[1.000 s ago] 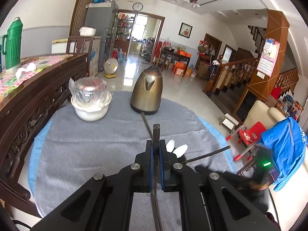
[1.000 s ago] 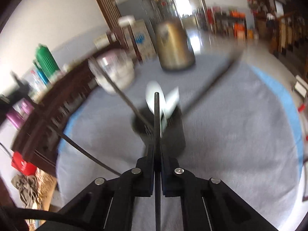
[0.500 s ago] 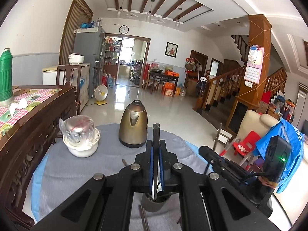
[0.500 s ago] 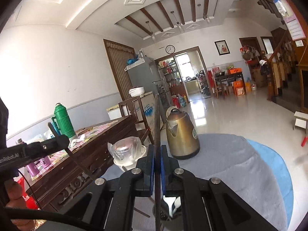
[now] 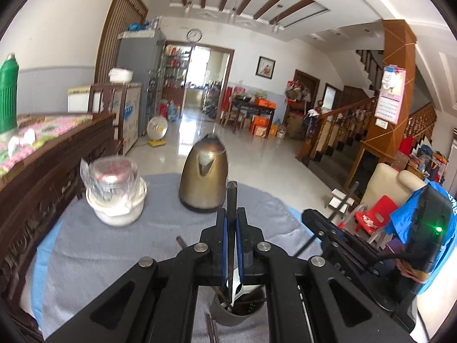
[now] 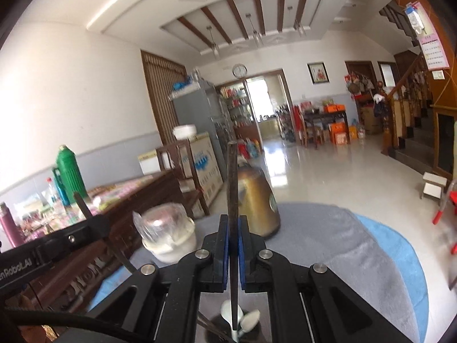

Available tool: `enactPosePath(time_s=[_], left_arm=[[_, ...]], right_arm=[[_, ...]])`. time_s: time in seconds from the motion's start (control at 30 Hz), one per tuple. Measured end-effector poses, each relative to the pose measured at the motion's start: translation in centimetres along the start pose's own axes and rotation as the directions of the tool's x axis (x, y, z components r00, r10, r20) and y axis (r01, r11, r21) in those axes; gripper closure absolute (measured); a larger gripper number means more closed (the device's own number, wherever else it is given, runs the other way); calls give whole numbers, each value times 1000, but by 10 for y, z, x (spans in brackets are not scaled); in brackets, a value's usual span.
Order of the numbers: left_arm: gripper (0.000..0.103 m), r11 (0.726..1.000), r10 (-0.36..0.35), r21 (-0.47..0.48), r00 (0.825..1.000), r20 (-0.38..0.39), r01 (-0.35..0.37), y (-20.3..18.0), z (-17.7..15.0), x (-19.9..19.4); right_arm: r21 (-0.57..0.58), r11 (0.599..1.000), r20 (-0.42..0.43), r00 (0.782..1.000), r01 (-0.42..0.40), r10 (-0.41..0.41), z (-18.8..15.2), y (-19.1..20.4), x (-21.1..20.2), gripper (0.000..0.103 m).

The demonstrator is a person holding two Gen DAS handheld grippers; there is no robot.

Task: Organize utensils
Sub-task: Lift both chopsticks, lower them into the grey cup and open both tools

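My left gripper (image 5: 231,223) is shut on a dark chopstick (image 5: 231,200) held upright, its lower end in the dark utensil cup (image 5: 237,311) right below. White spoons (image 6: 245,323) stand in that cup (image 6: 217,331). My right gripper (image 6: 233,228) is shut on another dark chopstick (image 6: 232,177), also upright over the cup. The right gripper's body (image 5: 357,245) shows at the right of the left wrist view. The left gripper's body (image 6: 57,243) shows at the left of the right wrist view. A loose chopstick (image 5: 180,241) lies on the cloth.
A brass kettle (image 5: 204,180) and a white bowl with a plastic-wrapped glass lid (image 5: 115,191) stand at the back of the round table with grey cloth (image 5: 114,257). A dark wooden sideboard (image 5: 42,171) with a green thermos (image 5: 8,97) is at the left.
Both grippers tilted up from looking down at the table to level, then lowered slightly. The chopsticks now stand upright over the cup, which moved under the jaws.
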State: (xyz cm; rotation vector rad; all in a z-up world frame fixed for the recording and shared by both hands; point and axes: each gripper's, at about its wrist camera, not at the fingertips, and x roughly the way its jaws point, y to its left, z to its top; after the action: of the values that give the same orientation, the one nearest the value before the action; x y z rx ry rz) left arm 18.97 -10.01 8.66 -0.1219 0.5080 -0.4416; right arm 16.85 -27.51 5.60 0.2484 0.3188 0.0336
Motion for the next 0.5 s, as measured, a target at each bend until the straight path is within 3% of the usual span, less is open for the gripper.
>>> enactPosePath(time_s=[0.13, 0.27, 0.33, 0.4, 0.43, 0.47, 0.5], left_arm=[[97, 1000, 5, -6, 998, -70, -5, 4, -15, 17], [94, 999, -37, -22, 995, -97, 35, 5, -19, 10], [78, 999, -49, -21, 996, -80, 47, 6, -19, 0], [62, 999, -34, -10, 998, -48, 33, 7, -21, -14], [58, 1000, -27, -7, 999, -32, 27, 8, -23, -20], [58, 1000, -23, -5, 1000, -21, 23, 11, -24, -25], [58, 1000, -11, -4, 1000, -9, 11, 14, -28, -33]], right_arm=[[17, 1000, -62, 998, 13, -12, -13, -6, 4, 98], [50, 998, -143, 989, -30, 37, -17, -9, 5, 95], [56, 998, -151, 988, -31, 39, -17, -10, -1, 91], [69, 997, -128, 991, -35, 43, -16, -13, -12, 74], [84, 995, -108, 993, -45, 54, -16, -16, -19, 68], [113, 992, -72, 995, -65, 73, -15, -21, -31, 47], [132, 988, -35, 996, -76, 81, -15, -25, -40, 32]])
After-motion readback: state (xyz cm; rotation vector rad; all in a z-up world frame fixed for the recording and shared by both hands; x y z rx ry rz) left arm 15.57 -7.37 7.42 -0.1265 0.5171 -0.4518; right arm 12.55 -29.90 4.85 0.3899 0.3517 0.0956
